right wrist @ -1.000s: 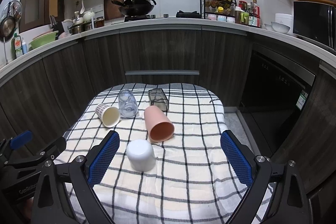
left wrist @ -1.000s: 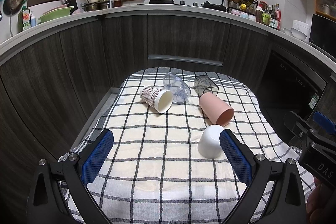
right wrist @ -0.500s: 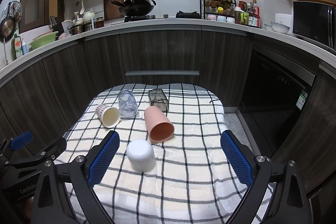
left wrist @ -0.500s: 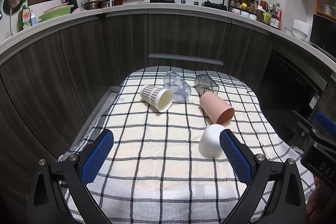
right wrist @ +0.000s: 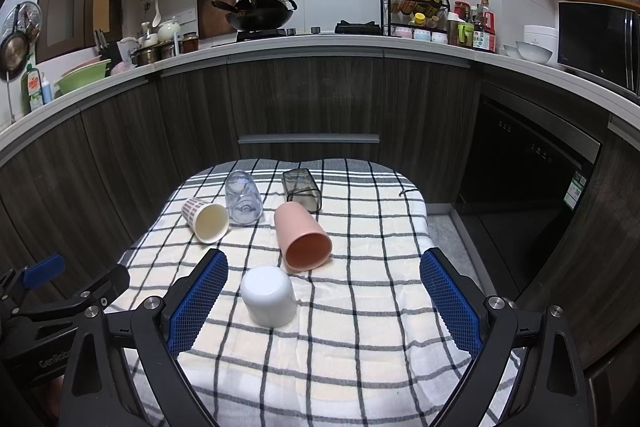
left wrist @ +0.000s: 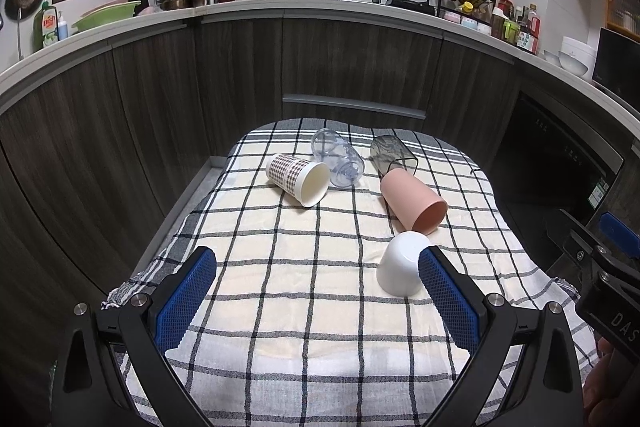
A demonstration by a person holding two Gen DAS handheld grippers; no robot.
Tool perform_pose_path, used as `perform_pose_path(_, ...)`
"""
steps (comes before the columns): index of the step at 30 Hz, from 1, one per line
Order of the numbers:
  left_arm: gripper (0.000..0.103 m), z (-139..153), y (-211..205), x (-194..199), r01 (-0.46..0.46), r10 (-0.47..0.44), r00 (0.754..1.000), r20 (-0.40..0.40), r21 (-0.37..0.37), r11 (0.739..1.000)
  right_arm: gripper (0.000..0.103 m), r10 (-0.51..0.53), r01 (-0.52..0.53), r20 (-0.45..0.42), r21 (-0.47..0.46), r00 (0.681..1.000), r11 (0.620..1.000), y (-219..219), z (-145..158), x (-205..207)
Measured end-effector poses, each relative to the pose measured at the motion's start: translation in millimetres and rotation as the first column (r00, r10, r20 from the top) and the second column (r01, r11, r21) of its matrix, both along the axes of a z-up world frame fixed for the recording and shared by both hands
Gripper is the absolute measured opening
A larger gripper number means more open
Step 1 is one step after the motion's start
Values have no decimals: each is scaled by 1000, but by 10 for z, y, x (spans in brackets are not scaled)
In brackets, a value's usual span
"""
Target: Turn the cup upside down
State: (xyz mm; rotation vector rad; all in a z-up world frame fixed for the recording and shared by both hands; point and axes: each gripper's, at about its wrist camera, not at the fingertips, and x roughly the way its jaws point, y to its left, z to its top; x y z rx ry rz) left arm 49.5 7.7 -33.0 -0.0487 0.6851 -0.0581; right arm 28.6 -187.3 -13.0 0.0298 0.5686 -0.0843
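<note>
A white cup point(left wrist: 398, 264) point(right wrist: 268, 295) stands upside down on the checked cloth point(left wrist: 304, 267) point(right wrist: 360, 299). Behind it a pink cup point(left wrist: 412, 195) point(right wrist: 302, 237) lies on its side, mouth toward me. Farther back lie a plaid paper cup point(left wrist: 298, 178) point(right wrist: 205, 219), a clear cup point(left wrist: 338, 159) point(right wrist: 242, 198) and a dark smoky glass point(left wrist: 392, 154) point(right wrist: 302, 187), all on their sides. My left gripper point(left wrist: 318, 297) is open and empty, its right finger beside the white cup. My right gripper point(right wrist: 324, 301) is open and empty, the white cup between its fingers near the left one.
The cloth covers a small table with edges on the left, right and far sides. Dark wood cabinets point(right wrist: 312, 99) curve behind it, with a dishwasher point(right wrist: 528, 187) at the right. The counter above holds a wok point(right wrist: 260, 13), bottles and bowls.
</note>
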Motion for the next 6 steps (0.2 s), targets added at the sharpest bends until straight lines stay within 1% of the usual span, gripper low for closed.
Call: perform_pose_path(6,103,-5,-3,2,-8,8,1000,2,11,1000,97,-2,2,-2,1,1000,1000,5,-8,5)
